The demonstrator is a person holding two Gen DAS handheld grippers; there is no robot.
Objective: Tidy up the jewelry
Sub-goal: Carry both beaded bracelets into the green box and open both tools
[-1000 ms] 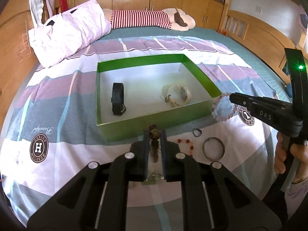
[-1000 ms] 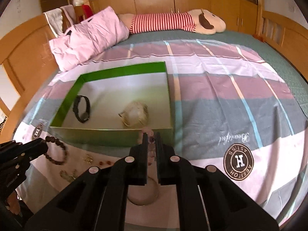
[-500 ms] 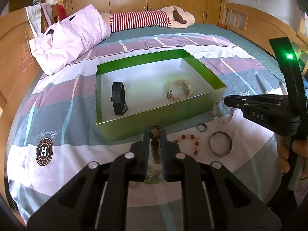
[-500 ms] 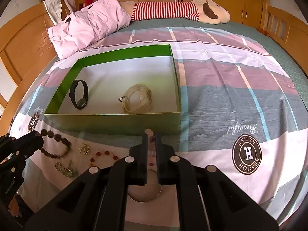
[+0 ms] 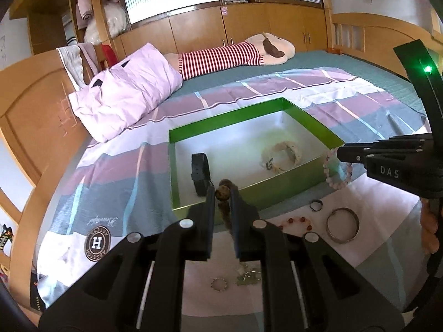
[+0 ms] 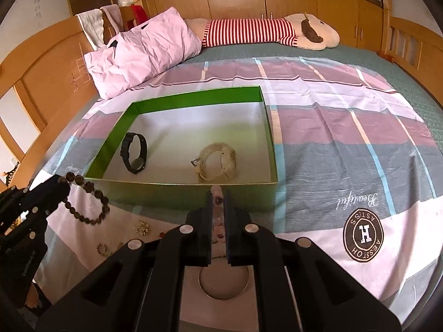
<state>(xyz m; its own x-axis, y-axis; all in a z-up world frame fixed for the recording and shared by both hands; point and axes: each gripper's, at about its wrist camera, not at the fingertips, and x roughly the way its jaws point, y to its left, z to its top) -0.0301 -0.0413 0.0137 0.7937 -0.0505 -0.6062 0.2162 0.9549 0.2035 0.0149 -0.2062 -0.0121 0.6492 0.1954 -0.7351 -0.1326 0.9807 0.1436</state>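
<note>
Green cardboard box (image 6: 177, 191) on striped bedsheet (image 6: 346, 149), holding black watch (image 6: 134, 152) at left and cream watch (image 6: 217, 160) at right. Left gripper (image 5: 223, 191) clenched on brown bead bracelet (image 6: 88, 196), raised beside the box's near left corner. Right gripper (image 6: 217, 195) clamped on pink bead bracelet (image 5: 336, 170), at near wall. Silver bangle (image 5: 342, 224), small black ring (image 5: 316, 205) loose on sheet.

Box (image 6: 191, 191): glossy green card outside, pale matt lining
Bangle (image 5: 342, 225): smooth shiny metal
Left gripper (image 5: 223, 193): matt black plastic, silvery rivets
Bedsheet (image 6: 346, 127): soft creased cloth, printed
Headboard (image 5: 36, 105): smooth varnished wood
Dark bead bracelet (image 6: 88, 202): polished brown beads
</note>
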